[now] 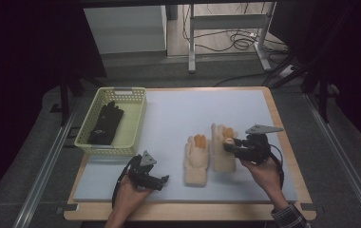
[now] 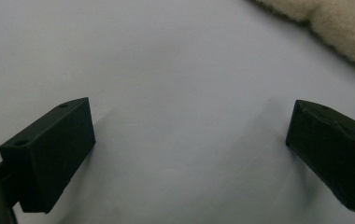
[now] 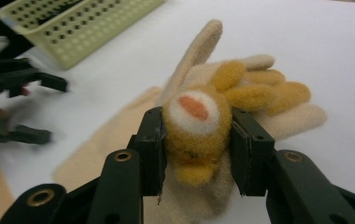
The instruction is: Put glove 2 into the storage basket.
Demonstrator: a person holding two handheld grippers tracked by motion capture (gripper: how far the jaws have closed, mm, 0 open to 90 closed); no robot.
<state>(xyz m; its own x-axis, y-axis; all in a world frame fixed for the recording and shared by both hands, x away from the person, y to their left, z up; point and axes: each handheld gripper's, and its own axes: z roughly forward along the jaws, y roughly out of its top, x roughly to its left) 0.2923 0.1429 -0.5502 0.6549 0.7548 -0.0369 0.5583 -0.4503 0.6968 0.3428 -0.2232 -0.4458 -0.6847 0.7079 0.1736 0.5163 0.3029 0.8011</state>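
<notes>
Two cream gloves with orange plush patches lie side by side on the white mat (image 1: 178,114). My right gripper (image 1: 228,144) is shut on the right glove (image 1: 221,159), its jaws squeezing the orange plush patch. In the right gripper view that glove (image 3: 269,93) hangs lifted in the gripper (image 3: 196,154), one cream finger sticking up. The left glove (image 1: 196,161) lies flat beside it. My left gripper (image 1: 164,180) rests low on the mat to the left of that glove, open with nothing between its jaws (image 2: 189,149). A cream glove edge (image 2: 339,28) shows beyond it.
A pale green perforated basket (image 1: 133,124) stands at the mat's left rear corner with a black glove (image 1: 106,124) inside. The mat lies on a wooden table (image 1: 290,156). Cables and a table frame are on the floor behind.
</notes>
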